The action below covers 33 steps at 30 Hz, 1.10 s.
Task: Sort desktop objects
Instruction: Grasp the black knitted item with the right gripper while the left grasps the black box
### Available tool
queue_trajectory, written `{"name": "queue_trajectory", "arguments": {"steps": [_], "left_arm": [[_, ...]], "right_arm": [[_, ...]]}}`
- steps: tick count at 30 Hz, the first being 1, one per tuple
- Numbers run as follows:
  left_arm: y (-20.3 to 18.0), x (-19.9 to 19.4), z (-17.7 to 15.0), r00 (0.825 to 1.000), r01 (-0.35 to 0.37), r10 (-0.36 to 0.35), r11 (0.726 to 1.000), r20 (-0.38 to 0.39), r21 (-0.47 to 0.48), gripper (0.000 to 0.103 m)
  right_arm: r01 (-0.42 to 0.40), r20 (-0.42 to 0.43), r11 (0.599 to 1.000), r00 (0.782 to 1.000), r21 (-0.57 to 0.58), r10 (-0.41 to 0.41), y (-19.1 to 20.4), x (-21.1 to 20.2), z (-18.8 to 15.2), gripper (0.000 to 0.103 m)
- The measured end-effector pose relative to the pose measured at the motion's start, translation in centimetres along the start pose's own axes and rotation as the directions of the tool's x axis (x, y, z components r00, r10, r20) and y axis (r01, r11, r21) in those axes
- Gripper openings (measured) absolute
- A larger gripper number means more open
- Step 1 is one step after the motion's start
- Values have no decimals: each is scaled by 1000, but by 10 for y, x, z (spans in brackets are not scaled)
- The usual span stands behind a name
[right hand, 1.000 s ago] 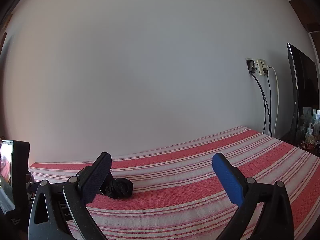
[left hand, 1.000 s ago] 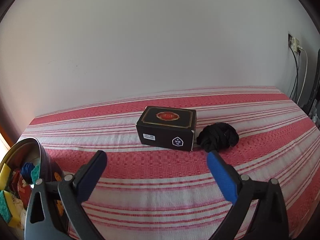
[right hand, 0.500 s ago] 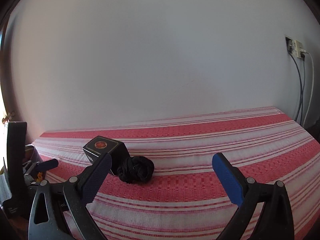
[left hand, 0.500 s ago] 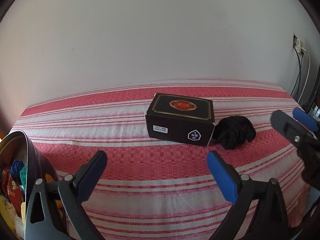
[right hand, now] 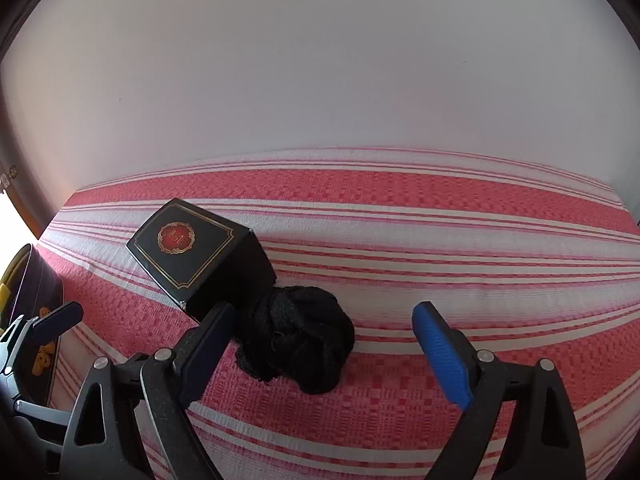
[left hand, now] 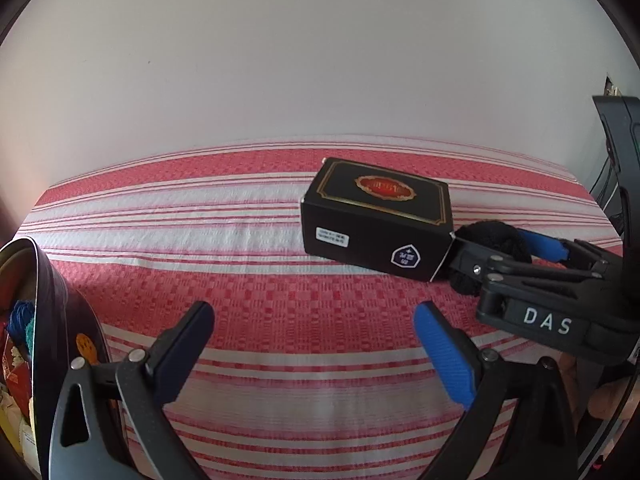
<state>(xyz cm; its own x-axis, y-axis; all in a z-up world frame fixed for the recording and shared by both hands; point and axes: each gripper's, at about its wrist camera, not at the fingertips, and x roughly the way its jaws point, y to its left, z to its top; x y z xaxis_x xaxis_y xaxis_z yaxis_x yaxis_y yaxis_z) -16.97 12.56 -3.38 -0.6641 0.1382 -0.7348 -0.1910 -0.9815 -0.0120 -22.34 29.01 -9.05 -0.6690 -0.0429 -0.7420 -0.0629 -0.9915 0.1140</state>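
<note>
Near the middle of the red-and-white striped cloth (right hand: 440, 240), a bundle of black knitted fabric (right hand: 298, 336) touches the black cardboard box with a red emblem (right hand: 192, 248). Right gripper (right hand: 320, 354) straddles it, jaws just closing, pads not pressing yet. I'd pinch low, clear of the box. Left gripper (left hand: 314, 354) is wide, empty.

**Readable lettering: one word only**

White capitals "DAS" stand on the black plastic body of the right gripper (left hand: 516, 246), seen in the left wrist view. The black cardboard box with gold border (left hand: 376, 224) carries a red oval emblem, a white sticker and a small hexagonal badge; their print is too small to read.
</note>
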Motion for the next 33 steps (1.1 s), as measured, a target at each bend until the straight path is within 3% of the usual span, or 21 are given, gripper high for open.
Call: {"name": "queue_trajectory", "arguments": {"steps": [2,4,5,15,19,22,27,33], "left_arm": [[-1,0,0,1000,0,0,1000,-3,-1,101],[0,1,2,1000,1,-1,1000,-3,-1,101],[2,3,3,1000,2,-2,1000,-3,-2,101],[13,4,4,1000,8,-8,1000,0,-27,101],[18,7,3,1000,11,-11,999,-1,-33,101],[21,8,3,1000,12,-13,999,-3,-34,101],[21,10,3,1000,15,-15,999,-3,-34,101],[21,9,3,1000,28,-27,999,5,-29,101]], "right_arm": [[-43,-23,999,999,-5,43,3,4,-1,80],[-100,-14,995,995,3,100,4,3,-1,64],[-135,-4,991,991,11,135,3,0,-3,51],[-197,22,974,980,111,195,-17,-10,-15,48],[-151,62,982,988,117,144,-26,-27,-20,48],[-67,125,992,991,108,53,-28,-41,-21,48],[97,202,993,973,64,-108,-28,-58,-18,48],[140,239,990,961,27,-142,-26,-64,-16,48]]}}
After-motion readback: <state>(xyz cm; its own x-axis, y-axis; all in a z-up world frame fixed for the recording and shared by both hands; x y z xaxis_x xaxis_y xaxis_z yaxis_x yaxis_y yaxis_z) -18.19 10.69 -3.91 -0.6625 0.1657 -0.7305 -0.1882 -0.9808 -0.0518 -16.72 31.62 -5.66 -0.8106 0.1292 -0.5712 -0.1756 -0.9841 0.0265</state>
